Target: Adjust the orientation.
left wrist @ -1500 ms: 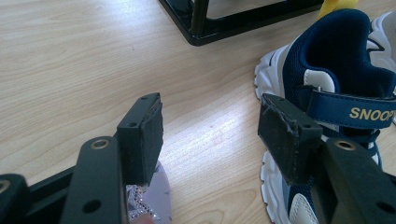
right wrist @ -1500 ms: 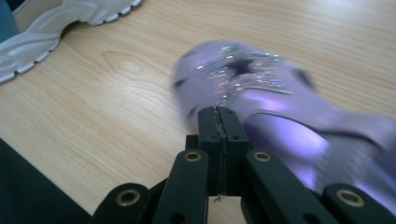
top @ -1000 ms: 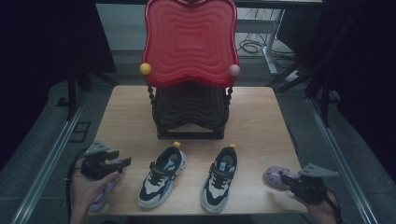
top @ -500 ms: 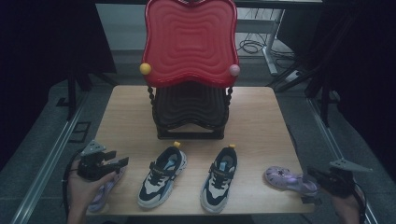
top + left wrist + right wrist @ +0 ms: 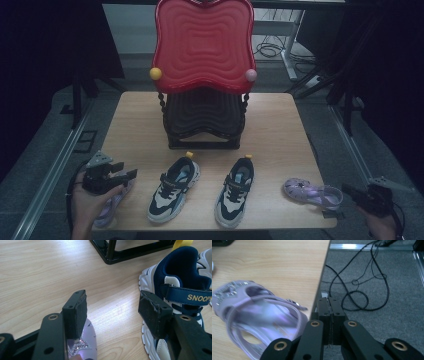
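Wooden bench [image 5: 280, 135]: left claw [image 5: 112, 312] gapes above a lilac sandal [image 5: 83, 345]; right claw [image 5: 331, 308], pinched empty, sits beside its twin sandal [image 5: 259, 315].

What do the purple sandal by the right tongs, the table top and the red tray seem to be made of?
Purple sandal: looks like soft translucent plastic or jelly rubber, glossy straps, with glittery studs on the toe.
Table top: pale wood or wood-look laminate; visible grain lines, matt sheen.
Red tray: probably moulded plastic; smooth, slightly shiny, with rippled concentric ridges.
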Tool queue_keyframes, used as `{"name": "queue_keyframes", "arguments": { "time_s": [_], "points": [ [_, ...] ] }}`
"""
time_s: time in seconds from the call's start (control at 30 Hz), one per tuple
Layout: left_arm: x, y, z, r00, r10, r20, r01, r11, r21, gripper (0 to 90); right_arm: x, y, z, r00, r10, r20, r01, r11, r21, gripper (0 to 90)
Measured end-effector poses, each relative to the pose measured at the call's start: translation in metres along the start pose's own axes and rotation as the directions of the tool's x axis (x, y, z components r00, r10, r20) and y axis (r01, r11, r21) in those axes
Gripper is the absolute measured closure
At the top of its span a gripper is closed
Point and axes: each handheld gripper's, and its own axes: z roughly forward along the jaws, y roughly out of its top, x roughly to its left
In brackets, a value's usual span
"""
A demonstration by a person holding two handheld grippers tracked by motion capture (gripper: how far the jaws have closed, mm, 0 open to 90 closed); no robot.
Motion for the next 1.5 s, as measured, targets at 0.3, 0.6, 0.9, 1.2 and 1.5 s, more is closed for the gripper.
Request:
{"name": "queue_keyframes", "arguments": {
  "time_s": [0.3,0.6,0.9,1.2,1.5],
  "points": [
    [-0.001,0.0,-0.001,1.0,0.001,-0.004,-0.001,0.9999,-0.013,40.8,-0.005,-0.018,0.014,0.9999,0.002,-0.012,-0.001,0.996,0.092,89.1],
    [-0.002,0.001,0.003,1.0,0.007,0.002,-0.007,1.0,-0.002,40.8,0.005,-0.025,0.006,0.9999,-0.009,0.014,0.008,0.994,0.111,89.2],
    [-0.003,0.001,0.002,0.9999,0.009,0.005,-0.009,0.9999,-0.008,40.7,0.012,-0.026,0.001,0.9998,-0.021,0.007,0.02,0.993,0.116,89.2],
    [-0.002,0.001,0.003,1.0,0.007,0.005,-0.007,1.0,-0.005,40.7,0.023,-0.024,0.003,0.9986,-0.05,-0.017,0.052,0.99,0.127,89.2],
    [-0.003,0.001,0.003,0.9999,0.008,0.006,-0.008,0.9999,-0.006,40.7,0.027,-0.024,0.003,0.9978,-0.064,-0.017,0.066,0.99,0.126,89.2]
  ]
}}
